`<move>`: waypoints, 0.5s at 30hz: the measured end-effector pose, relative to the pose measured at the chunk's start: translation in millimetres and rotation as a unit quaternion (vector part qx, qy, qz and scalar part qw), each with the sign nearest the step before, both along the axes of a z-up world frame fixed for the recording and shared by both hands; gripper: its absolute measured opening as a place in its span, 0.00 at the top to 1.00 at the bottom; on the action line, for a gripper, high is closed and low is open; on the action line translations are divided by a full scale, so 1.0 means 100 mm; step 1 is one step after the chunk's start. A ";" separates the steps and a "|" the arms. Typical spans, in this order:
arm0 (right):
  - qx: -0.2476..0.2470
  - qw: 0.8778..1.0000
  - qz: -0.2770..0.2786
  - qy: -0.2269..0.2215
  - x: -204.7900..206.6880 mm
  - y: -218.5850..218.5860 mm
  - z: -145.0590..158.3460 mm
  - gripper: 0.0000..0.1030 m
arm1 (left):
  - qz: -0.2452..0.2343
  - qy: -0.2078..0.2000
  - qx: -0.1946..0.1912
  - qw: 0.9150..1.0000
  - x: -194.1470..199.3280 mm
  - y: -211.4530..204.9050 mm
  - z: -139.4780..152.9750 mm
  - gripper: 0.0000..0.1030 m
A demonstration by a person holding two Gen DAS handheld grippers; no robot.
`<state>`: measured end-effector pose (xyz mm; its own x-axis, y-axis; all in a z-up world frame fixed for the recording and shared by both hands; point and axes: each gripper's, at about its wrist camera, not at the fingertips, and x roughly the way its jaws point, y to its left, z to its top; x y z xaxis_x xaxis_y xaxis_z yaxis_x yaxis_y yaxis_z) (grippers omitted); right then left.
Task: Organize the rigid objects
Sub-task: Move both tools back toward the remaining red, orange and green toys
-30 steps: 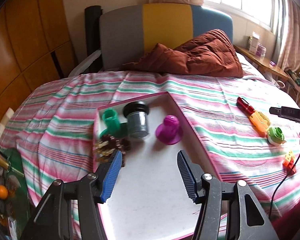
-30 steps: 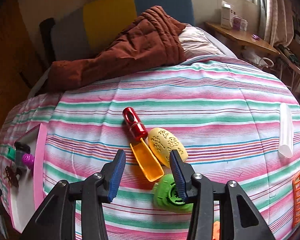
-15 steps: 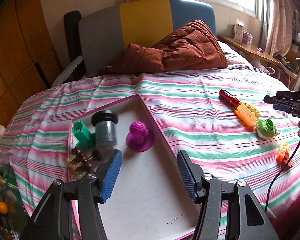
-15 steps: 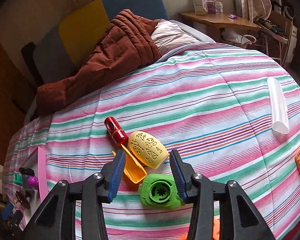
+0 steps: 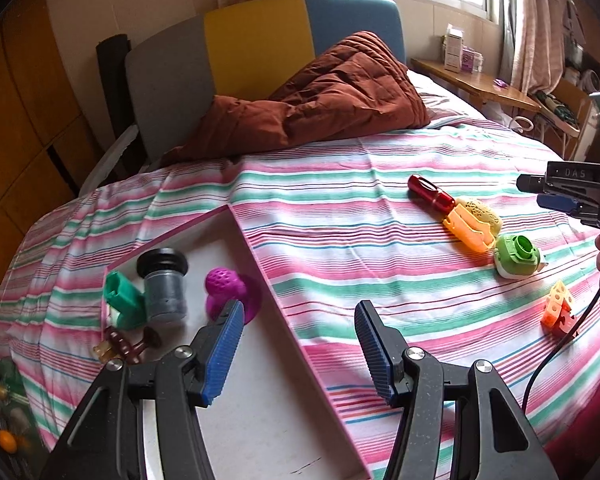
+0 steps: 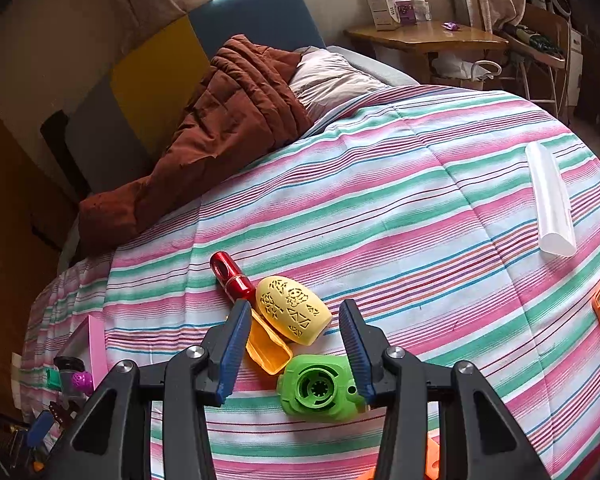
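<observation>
Toys lie in two places on the striped bed (image 6: pixel 420 184). Some are in the pink tray (image 5: pixel 260 248): a green piece (image 5: pixel 120 300), a grey jar (image 5: pixel 164 288), a purple toy (image 5: pixel 224 288) and a brown one (image 5: pixel 128 344). The rest lie well apart from the tray: a red tube (image 6: pixel 232 276), a yellow egg (image 6: pixel 292 310), an orange scoop (image 6: pixel 268 346) and a green wheel toy (image 6: pixel 320 390), all bunched together and touching.

The right tongs (image 6: pixel 292 344) have come closer to that bunch. A second ago the egg was farther ahead; now it sits right between the wide-open blue fingers (image 6: pixel 232 344). Nothing is gripped yet. I think the egg or the green wheel toy gets picked next.

The left tongs (image 5: pixel 300 352) are wide open too and hold nothing. They have swung to the right: before, they hung over the middle of the tray, and now they straddle its right edge. The tray toys have not moved.
</observation>
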<state>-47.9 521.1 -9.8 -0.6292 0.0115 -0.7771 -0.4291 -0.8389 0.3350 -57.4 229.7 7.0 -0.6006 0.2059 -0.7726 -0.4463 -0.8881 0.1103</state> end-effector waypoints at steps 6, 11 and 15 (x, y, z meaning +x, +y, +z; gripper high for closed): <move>-0.019 1.000 -0.022 0.002 0.04 0.12 -0.01 0.56 | -0.015 -0.003 -0.002 1.000 -0.05 0.19 -0.02 0.43; -0.037 0.999 -0.039 0.007 0.08 0.22 -0.01 0.56 | -0.027 -0.012 0.002 1.000 -0.09 0.35 -0.05 0.43; -0.047 0.998 -0.048 0.019 0.12 0.27 0.03 0.56 | -0.034 -0.032 0.012 0.999 -0.17 0.46 -0.09 0.43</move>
